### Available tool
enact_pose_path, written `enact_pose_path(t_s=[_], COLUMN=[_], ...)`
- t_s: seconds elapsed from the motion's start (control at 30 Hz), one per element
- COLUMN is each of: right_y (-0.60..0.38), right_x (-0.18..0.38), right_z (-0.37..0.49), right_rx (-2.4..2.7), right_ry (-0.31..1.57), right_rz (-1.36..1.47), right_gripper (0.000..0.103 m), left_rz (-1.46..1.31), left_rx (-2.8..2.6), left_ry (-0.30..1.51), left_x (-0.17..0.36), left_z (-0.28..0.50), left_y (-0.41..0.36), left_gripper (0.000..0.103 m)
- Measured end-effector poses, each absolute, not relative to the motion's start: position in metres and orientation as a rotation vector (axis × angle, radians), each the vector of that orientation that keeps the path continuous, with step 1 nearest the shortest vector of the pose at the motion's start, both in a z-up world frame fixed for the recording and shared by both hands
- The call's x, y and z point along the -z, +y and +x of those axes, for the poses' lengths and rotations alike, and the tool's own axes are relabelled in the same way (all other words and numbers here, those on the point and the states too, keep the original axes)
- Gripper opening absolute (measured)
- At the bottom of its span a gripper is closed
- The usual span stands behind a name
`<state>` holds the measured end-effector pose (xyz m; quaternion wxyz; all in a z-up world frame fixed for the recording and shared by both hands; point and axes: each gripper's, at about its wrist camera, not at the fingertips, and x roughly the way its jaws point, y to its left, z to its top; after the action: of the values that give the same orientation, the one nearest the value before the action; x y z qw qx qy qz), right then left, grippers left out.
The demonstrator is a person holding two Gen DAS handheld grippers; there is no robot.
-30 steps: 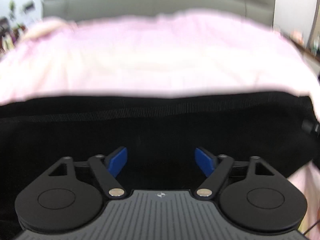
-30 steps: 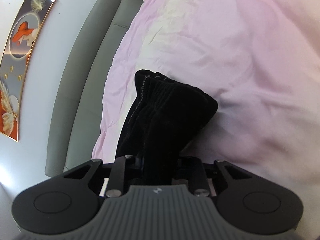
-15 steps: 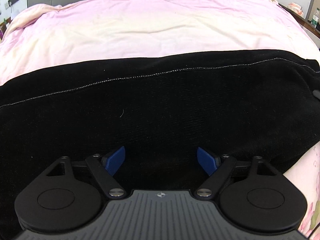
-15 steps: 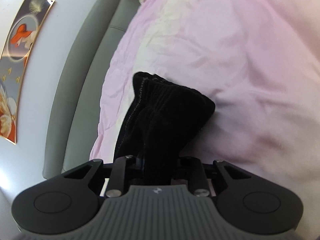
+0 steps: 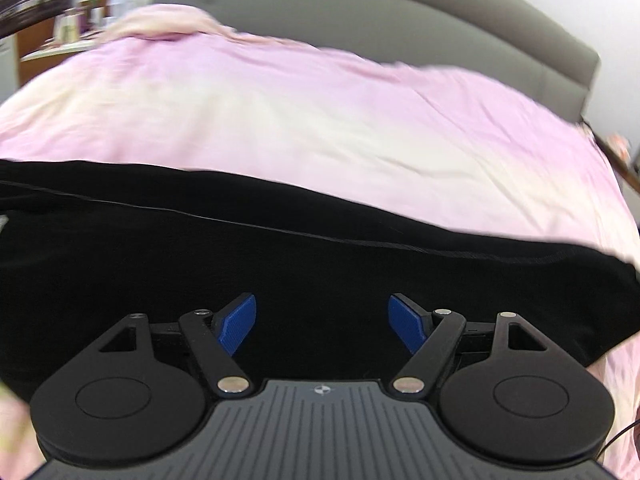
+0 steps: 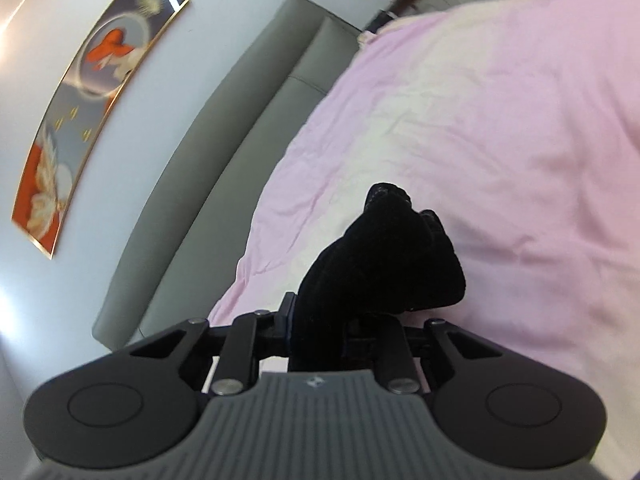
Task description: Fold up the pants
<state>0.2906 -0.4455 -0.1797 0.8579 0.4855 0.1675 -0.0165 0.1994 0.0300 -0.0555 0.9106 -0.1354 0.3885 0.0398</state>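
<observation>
Left wrist camera looked down steeply along its tool [image 5: 322, 328], close over the pants [image 5: 280, 264], toward the headboard [image 5: 400, 20]. Right wrist camera looked nearly level, rolled, across the bed [image 6: 500, 140]. Both shared pants [image 6: 380, 252], pink bedding [image 5: 300, 112], headboard [image 6: 224, 152].

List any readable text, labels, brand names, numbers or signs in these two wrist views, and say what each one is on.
No readable words or numbers in either view.
Left gripper body: a small round emblem, no letters.
Right gripper body: a similar small mark, too blurred to read.
Wall picture: painted figures and small gold marks, no legible text.
Black pants and pink bedcover: no label visible.
Items beside the headboard: too blurred to tell.
</observation>
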Motion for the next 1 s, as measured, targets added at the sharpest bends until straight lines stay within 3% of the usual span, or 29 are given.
enact_pose_path(t_s=[0.1,0.23,0.33,0.43,0.57,0.63,0.87,1.0], right_y=[-0.429,-0.319,-0.214,-0.124,-0.040,-0.021,-0.033,-0.037], right_x=[0.160,0.096,0.089,0.131,0.231,0.259,0.241,0.231], right_z=[0.287,0.284,0.278,0.274,0.260,0.241,0.236,0.224], right_rx=[0.094,0.009,-0.113,-0.239,-0.421,-0.354,-0.393,-0.469], right_ry=[0.358,0.259,0.257,0.355,0.526,0.408,0.435,0.478], right_rz=[0.924,0.354,-0.073,-0.439,-0.938,-1.157,-1.174,-1.151], right_gripper=[0.015,0.015,0.015,0.015,0.019,0.019,0.033,0.032], left_rz=[-0.291,-0.293,-0.338,-0.374,-0.363,-0.346,-0.326,-0.322], left_rx=[-0.112,-0.143,-0.155,-0.147,-0.122,-0.099,-0.075,-0.052], left_ry=[0.786,0.776,0.770,0.785,0.815,0.821,0.822,0.820], left_x=[0.047,0.044,0.046,0.055,0.066,0.071,0.074,0.072], left_z=[0.186,0.182,0.170,0.162,0.152,0.146,0.144,0.146], left_y=[0.068,0.095,0.115,0.133,0.143,0.144,0.140,0.138], left_gripper=[0.092,0.092,0.092,0.092,0.092,0.092,0.093,0.094])
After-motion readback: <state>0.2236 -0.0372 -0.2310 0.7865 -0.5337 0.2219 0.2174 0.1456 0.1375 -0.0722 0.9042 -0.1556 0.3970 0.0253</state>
